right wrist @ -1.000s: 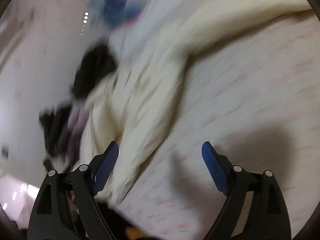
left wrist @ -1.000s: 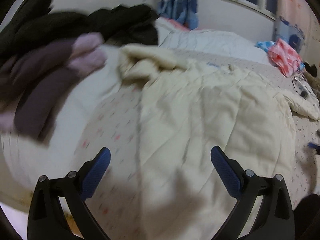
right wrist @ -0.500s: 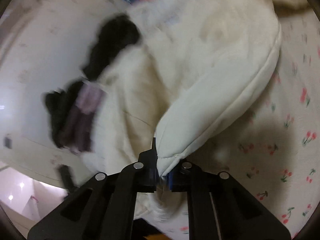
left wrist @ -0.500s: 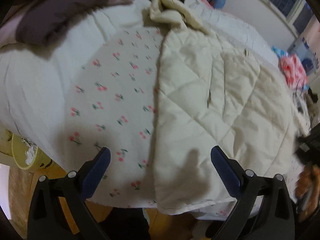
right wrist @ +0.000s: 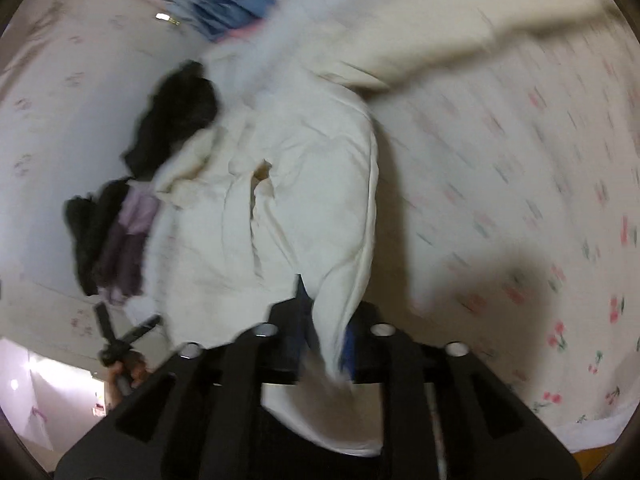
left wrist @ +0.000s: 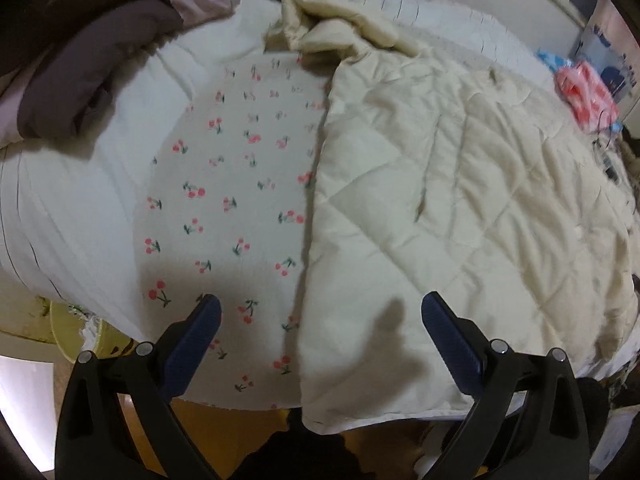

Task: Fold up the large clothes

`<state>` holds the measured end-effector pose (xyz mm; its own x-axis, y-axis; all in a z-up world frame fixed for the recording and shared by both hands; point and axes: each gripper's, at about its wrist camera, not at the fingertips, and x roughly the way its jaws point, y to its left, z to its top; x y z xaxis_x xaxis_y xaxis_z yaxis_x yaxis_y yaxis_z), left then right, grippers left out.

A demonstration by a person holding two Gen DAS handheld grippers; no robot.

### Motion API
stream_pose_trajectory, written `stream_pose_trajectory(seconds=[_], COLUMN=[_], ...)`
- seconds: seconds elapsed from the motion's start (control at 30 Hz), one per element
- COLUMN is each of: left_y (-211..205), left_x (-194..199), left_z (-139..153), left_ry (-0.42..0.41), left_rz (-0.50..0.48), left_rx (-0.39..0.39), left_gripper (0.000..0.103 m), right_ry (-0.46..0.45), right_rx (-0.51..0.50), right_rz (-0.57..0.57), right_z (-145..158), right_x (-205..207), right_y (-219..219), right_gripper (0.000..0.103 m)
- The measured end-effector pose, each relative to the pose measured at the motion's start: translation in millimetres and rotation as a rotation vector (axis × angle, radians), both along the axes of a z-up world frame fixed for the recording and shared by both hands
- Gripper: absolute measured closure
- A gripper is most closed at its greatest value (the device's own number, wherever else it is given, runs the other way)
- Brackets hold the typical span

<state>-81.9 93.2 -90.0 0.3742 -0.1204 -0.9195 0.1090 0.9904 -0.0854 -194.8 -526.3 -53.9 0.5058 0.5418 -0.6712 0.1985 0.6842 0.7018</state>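
Blue-padded black left tongs [left wrist: 320,332] hang wide open above the near end of the bed, holding nothing; between and beyond their tips lies the straight side edge of the cream quilted padded jacket [left wrist: 460,200], with the near hem just below them. That stance, pointing steeply down at the fabric's corner, suggests a pinch on the hem or side edge is being lined up.

Right tongs [right wrist: 324,332] stand nearly closed with a bunched corner of the same cream jacket [right wrist: 304,200] pinched between the blue pads; the jaws are opening at this instant, the cloth not yet free of them. The raised fabric runs up from the grip in a taut ridge, which implies that this edge is being carried across the garment to make a fold.

Outward, the jacket lies spread flat on the white bed sheet printed with small red cherries [left wrist: 224,200], its collar or hood [left wrist: 320,16] crumpled at the far end. Flat spreading gives a straight fold line. A heap of dark brown and mauve clothes [left wrist: 92,52] sits aside at the bed's far left, probably waiting.
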Motion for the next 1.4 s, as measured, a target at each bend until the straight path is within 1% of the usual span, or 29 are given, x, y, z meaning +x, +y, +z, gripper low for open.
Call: stream_pose_trajectory(seconds=[0.03, 0.07, 0.1, 0.13, 0.17, 0.2, 0.23, 0.27, 0.3, 0.33, 0.37, 0.4, 0.47, 0.53, 0.6, 0.63, 0.67, 0.73, 0.77, 0.8, 0.83, 0.87, 0.97, 1.0, 1.07, 1.13, 1.17, 1.27, 1.4], left_y=[0.5, 0.4, 0.6, 0.5, -1.3, -4.3, -8.4, -12.4, -17.5, -23.5, -29.0, -32.7, -38.0, -40.0, -39.4, -40.4, -40.6, -43.3, -46.5, -50.8, -57.4, -64.1, -91.1, -101.2, -128.3, -149.5, -163.1, -197.7, -231.9], left_x=[-0.6, -0.2, 0.7, 1.1, 2.4, 5.2, 7.9, 7.0, 8.1, 9.0, 7.7, 7.3, 6.5, 6.2, 6.5, 8.3, 10.3, 15.5, 19.4, 21.6, 24.4, 24.0, 27.6, 30.1, 40.1, 48.0, 54.1, 71.0, 92.0], left_z=[-2.3, -4.5, -5.8, -6.1, -6.7, -7.0, -6.7, -5.3, -4.5, -1.2, 2.7, 7.4, 19.5, 32.0, 47.0, 51.4, 55.8, 58.9, 59.7, 60.5, 61.0, 62.5, 67.8, 70.2, 74.4, 75.1, 74.6, 73.6, 72.7], left_ry=[0.005, 0.011, 0.02, 0.025, 0.032, 0.04, 0.039, 0.035, 0.028, 0.02, 0.014, 0.005, -0.02, -0.043, -0.07, -0.076, -0.084, -0.089, -0.092, -0.096, -0.103, -0.109, -0.154, -0.175, -0.229, -0.252, -0.26, -0.28, -0.308], left_rz=[-0.006, -0.015, -0.02, -0.025, -0.033, -0.043, -0.051, -0.059, -0.07, -0.084, -0.09, -0.096, -0.102, -0.107, -0.112, -0.112, -0.111, -0.111, -0.112, -0.114, -0.122, -0.131, -0.164, -0.17, -0.179, -0.185, -0.191, -0.227, -0.267], left_rx=[0.009, 0.018, 0.013, 0.002, -0.013, -0.009, 0.007, 0.017, 0.025, 0.026, 0.019, 0.01, 0.001, -0.006, -0.024, -0.027, -0.029, -0.03, -0.028, -0.026, -0.024, -0.023, -0.026, -0.028, -0.032, -0.039, -0.049, -0.083, -0.091], left_gripper=[0.007, 0.007, 0.007, 0.007, 0.007, 0.007, 0.007, 0.007, 0.007, 0.007, 0.007, 0.007, 0.007, 0.007, 0.007, 0.007, 0.007, 0.007, 0.007, 0.007, 0.007, 0.007, 0.007, 0.007, 0.007, 0.007, 0.007, 0.007, 0.007], right_ry=[-0.003, -0.016, -0.059, -0.101, -0.154, -0.174, -0.174, -0.136, -0.112, -0.088, -0.061, -0.079, -0.188, -0.263, -0.285, -0.237, -0.144, 0.06, 0.152, 0.174, 0.139, 0.074, -0.079, -0.112, -0.163, -0.235, -0.232, -0.205, -0.18], right_rx=[0.021, 0.07, 0.136, 0.182, 0.207, 0.186, 0.095, -0.042, -0.114, -0.139, -0.129, -0.115, 0.04, 0.151, 0.229, 0.219, 0.153, -0.093, -0.166, -0.13, -0.087, -0.067, -0.042, -0.057, -0.075, 0.053, 0.09, 0.078, 0.102], right_rz=[-0.023, -0.066, -0.082, -0.08, -0.058, -0.036, 0.014, 0.096, 0.16, 0.238, 0.285, 0.292, 0.282, 0.246, 0.23, 0.249, 0.273, 0.276, 0.262, 0.246, 0.22, 0.183, 0.05, -0.032, -0.212, -0.426, -0.53, -0.605, -0.676], right_z=[-4.7, -9.0, -4.5, -3.1, 1.8, 4.8, 8.0, 7.1, 5.0, 2.2, 2.6, 8.3, 40.0, 62.7, 72.0, 62.1, 44.1, 7.0, -10.7, -17.8, -12.8, -2.4, 27.0, 36.6, 48.2, 48.2, 46.5, 40.5, 18.4], right_x=[-2.8, -15.3, -25.2, -31.1, -41.9, -43.9, -44.6, -43.3, -39.7, -37.3, -35.2, -34.9, -42.1, -47.9, -58.7, -62.1, -64.4, -69.4, -77.7, -88.2, -99.0, -107.2, -117.5, -116.5, -113.9, -115.5, -117.0, -98.9, -49.6], right_y=[1.4, -6.1, -9.0, -6.8, -4.7, 3.6, 19.3, 36.2, 52.9, 65.5, 73.1, 79.9, 72.4, 62.4, 42.6, 34.5, 30.6, 25.3, 16.1, 2.5, -11.5, -27.0, -78.9, -99.8, -140.2, -204.0, -233.5, -303.5, -356.1], right_gripper=[0.067, 0.046, 0.033, 0.027, 0.014, 0.007, 0.007, 0.008, 0.025, 0.044, 0.078, 0.086, 0.09, 0.09, 0.09, 0.089, 0.088, 0.079, 0.069, 0.064, 0.062, 0.055, 0.026, 0.023, 0.022, 0.022, 0.021, 0.021, 0.021])
